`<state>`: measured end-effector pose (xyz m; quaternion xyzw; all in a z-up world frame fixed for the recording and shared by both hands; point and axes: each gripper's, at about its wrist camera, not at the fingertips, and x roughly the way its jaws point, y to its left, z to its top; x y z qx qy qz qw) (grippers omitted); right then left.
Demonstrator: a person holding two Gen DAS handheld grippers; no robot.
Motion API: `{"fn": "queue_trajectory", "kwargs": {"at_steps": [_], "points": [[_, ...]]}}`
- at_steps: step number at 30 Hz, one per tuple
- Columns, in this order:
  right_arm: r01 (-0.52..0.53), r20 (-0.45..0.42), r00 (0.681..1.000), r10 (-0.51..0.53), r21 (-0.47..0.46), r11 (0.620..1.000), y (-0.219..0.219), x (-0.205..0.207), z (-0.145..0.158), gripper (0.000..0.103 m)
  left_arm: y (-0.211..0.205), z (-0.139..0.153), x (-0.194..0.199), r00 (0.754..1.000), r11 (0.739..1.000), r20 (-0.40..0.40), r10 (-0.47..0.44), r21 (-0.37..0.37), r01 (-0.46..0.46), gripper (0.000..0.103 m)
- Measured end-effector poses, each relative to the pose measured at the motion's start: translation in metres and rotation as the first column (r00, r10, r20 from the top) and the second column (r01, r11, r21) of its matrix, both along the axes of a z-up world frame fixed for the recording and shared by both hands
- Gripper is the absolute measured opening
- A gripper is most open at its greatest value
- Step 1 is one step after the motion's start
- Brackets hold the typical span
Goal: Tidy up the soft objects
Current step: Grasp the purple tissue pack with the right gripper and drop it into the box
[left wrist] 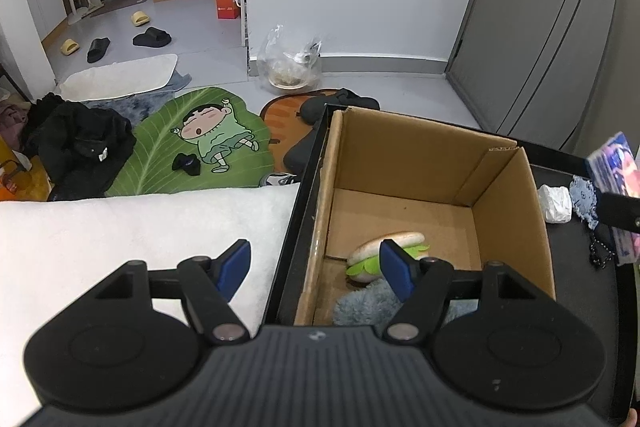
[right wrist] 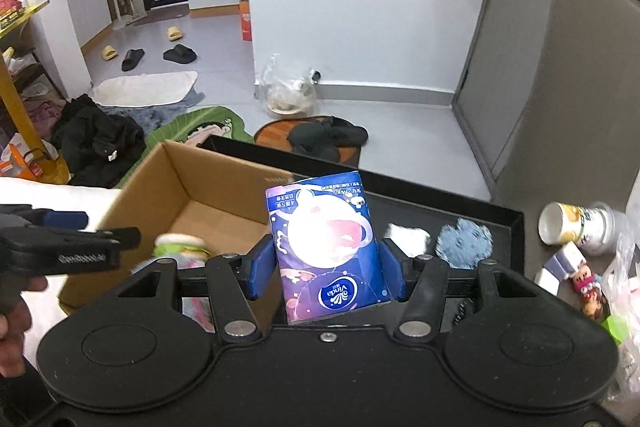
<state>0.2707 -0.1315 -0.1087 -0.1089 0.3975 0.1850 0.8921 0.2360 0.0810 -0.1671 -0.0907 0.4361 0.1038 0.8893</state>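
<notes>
My right gripper (right wrist: 326,267) is shut on a purple Vinda tissue pack (right wrist: 326,247), held upright above the black tray (right wrist: 472,205), just right of the cardboard box (right wrist: 224,183). The pack shows at the right edge of the left wrist view (left wrist: 618,175). My left gripper (left wrist: 316,267) is open and empty over the box's left wall (left wrist: 320,211). Inside the box lie a plush hamburger (left wrist: 386,253) and a fuzzy blue soft item (left wrist: 368,301). On the tray lie a white crumpled soft piece (left wrist: 555,203) and a blue fuzzy piece (right wrist: 464,237).
A white towel-covered surface (left wrist: 132,227) lies left of the box. Right of the tray are a tipped cup (right wrist: 576,221), small toys (right wrist: 586,287) and packets. Clothes, mats and slippers lie on the floor beyond.
</notes>
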Motion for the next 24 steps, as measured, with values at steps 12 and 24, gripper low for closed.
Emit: {"fn": "queue_trajectory", "kwargs": {"at_steps": [12, 24], "points": [[-0.051, -0.015, 0.999, 0.052, 0.008, 0.999, 0.043, 0.0, 0.001, 0.054, 0.004, -0.006, -0.002, 1.0, 1.0, 0.004, -0.005, -0.025, 0.005, 0.046], [-0.104, -0.013, 0.994, 0.105, 0.048, 0.993, 0.067, 0.001, -0.002, 0.059, 0.011, -0.007, -0.002, 1.0, 0.997, 0.011, 0.016, -0.075, -0.015, 0.009]]}}
